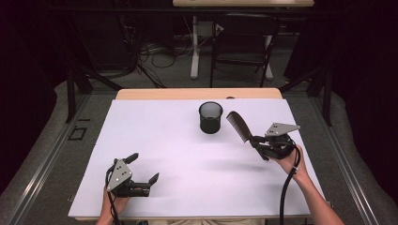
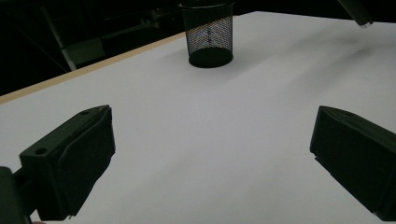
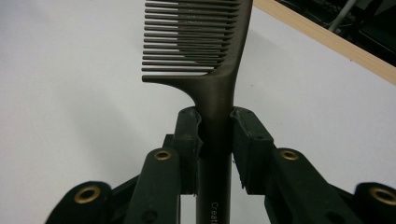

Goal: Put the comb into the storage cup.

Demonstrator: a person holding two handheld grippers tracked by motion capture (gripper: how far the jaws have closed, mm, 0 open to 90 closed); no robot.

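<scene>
R tongs [image 3: 215,135] grip comb [image 3: 205,46] beside mesh cup [image 1: 210,117].

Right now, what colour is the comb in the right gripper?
Dark brown comb, clearest in the right gripper view.

Probably a lab: dark curtains [image 1: 28,70], floor cables [image 1: 155,54].

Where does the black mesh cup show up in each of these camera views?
High view: the mesh cup stands upright at the middle of the far half of the table.
Left gripper view: top centre, beyond the open jaws.
Right gripper view: not in it.
Shared landmark: the table's wooden far edge.
</scene>
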